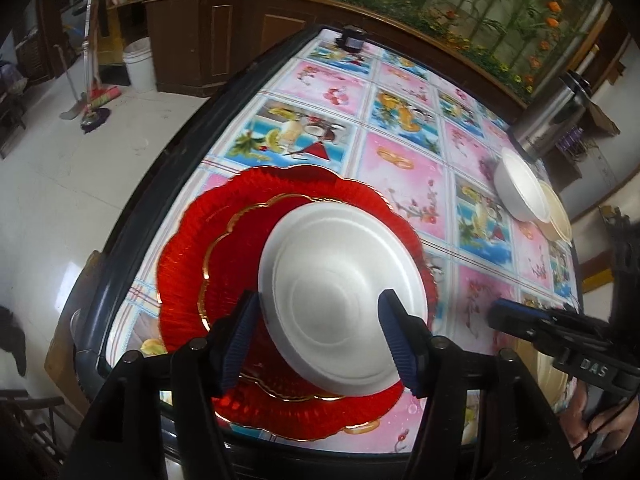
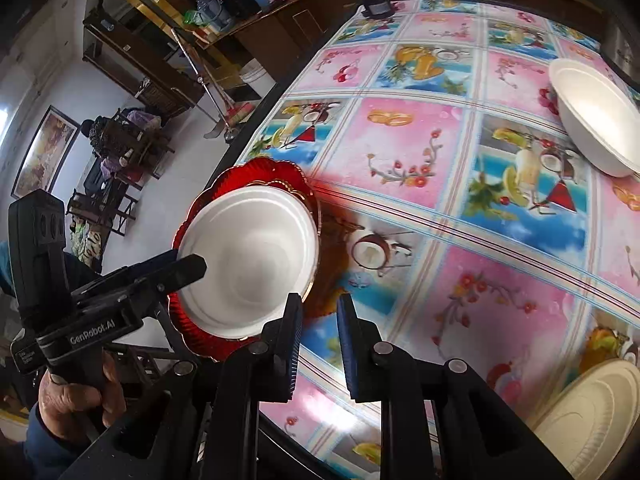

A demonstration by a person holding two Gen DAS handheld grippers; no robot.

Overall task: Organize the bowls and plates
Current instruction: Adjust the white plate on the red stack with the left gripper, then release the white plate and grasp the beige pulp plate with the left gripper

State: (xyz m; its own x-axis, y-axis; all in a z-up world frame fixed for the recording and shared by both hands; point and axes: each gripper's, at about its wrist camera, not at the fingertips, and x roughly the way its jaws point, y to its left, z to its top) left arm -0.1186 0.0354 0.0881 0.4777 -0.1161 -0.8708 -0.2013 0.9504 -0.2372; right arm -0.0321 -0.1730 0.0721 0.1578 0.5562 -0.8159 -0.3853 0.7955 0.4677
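- Near table's (image 1: 400, 168) left edge: red scalloped plate (image 1: 184, 264), glassy w/ gold rim, ribbed, smaller red plate nested in it.
- White foam bowl (image 1: 344, 300) sits in the red stack, smooth, matte, ringed inside.
- My left fingers (image 1: 320, 344) spread, straddling bowl's near rim, pads not pressing it.
- My right fingers (image 2: 318, 344) nearly together, nothing between, over glossy fruit-print cloth beside the plates.
- Far right: 2nd foam bowl (image 2: 592, 116) on a cream plate (image 1: 558, 216); another cream foam plate (image 2: 592, 420) near me.
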